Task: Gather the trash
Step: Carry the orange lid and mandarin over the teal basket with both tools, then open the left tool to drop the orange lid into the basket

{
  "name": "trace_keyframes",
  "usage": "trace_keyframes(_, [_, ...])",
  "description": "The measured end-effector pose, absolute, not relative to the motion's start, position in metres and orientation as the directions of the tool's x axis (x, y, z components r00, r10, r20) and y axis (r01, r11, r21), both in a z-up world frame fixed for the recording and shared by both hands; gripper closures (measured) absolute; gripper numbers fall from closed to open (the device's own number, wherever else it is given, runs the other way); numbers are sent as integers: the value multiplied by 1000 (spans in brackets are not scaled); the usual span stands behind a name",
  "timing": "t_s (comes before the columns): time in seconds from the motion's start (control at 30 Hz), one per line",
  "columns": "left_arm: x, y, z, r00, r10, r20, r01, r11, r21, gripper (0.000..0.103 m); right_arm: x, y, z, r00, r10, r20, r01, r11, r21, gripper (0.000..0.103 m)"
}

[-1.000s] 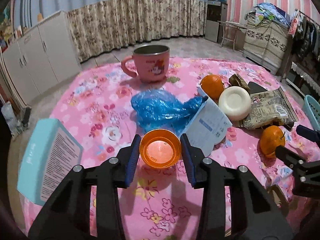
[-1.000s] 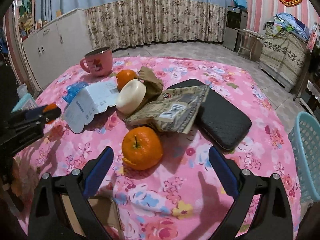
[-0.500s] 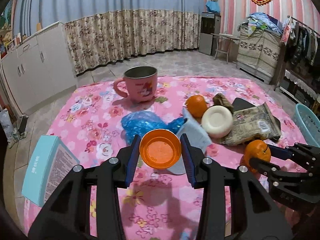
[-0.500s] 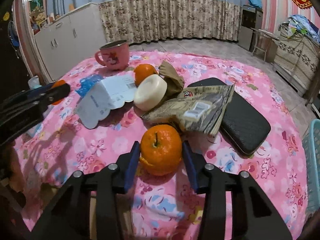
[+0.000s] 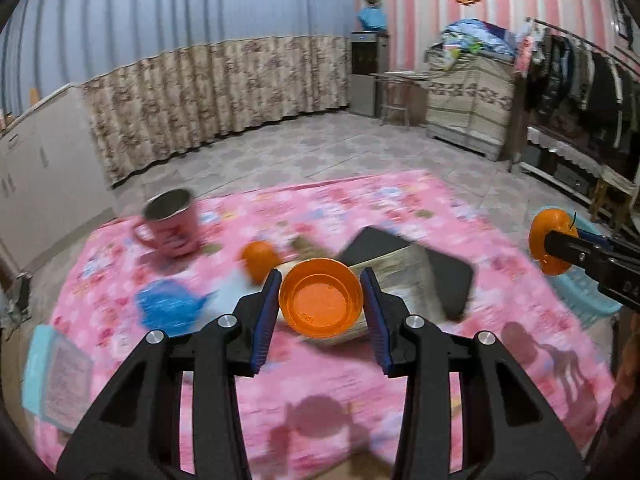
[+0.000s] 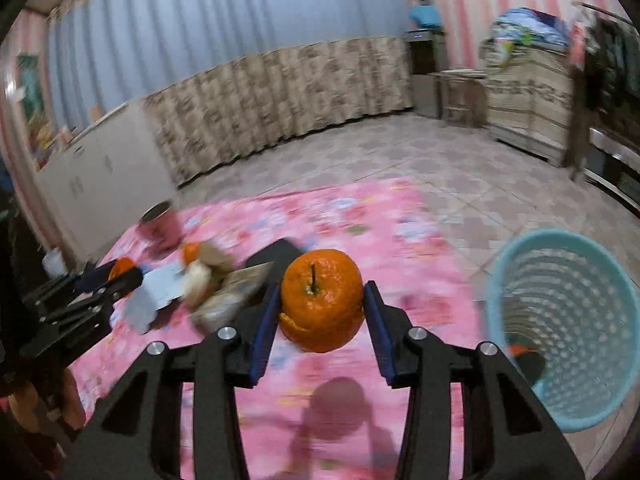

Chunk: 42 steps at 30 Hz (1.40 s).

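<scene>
The right gripper [image 6: 322, 312] pinches a mandarin orange [image 6: 321, 299] at its widest sides, lifted above the pink floral tablecloth [image 6: 360, 216], with the blue mesh wastebasket [image 6: 568, 276] at 3 o'clock. It looks firm yet squashable, its peel splitting below. The left gripper [image 5: 321, 306] clamps a light, stiff orange plastic cup [image 5: 321, 297] across its rim

Pink striped wall [image 5: 404, 20], blue curtain [image 5: 180, 8] over flowery one, tiled floor [image 6: 360, 152], white cupboards [image 5: 36, 168] at left.
</scene>
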State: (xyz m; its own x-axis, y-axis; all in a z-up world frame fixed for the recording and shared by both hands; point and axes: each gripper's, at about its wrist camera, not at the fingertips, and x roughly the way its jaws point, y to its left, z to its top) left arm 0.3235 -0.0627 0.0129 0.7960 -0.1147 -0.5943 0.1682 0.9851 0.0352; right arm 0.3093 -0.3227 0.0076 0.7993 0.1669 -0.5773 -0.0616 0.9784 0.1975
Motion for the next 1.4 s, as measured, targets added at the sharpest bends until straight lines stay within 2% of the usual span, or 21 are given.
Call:
trace_keyframes(0.27, [335, -155, 11, 763, -236, -602, 296, 955, 0, 64, 306, -417, 4, 801, 12, -599, 134, 971, 198, 61])
trace_keyframes(0.6, [347, -239, -3, 712, -316, -628, 399, 917, -9, 64, 298, -508, -9, 772, -139, -621, 320, 928, 190, 61])
trace_keyframes(1.13, [365, -351, -32, 598, -425, -680, 525, 848, -68, 64, 290, -549, -32, 736, -188, -650, 407, 891, 202, 61])
trace_keyframes(1.4, [363, -375, -23, 597, -463, -655, 558, 826, -76, 64, 287, -557, -35, 736, -193, -649, 419, 883, 213, 61])
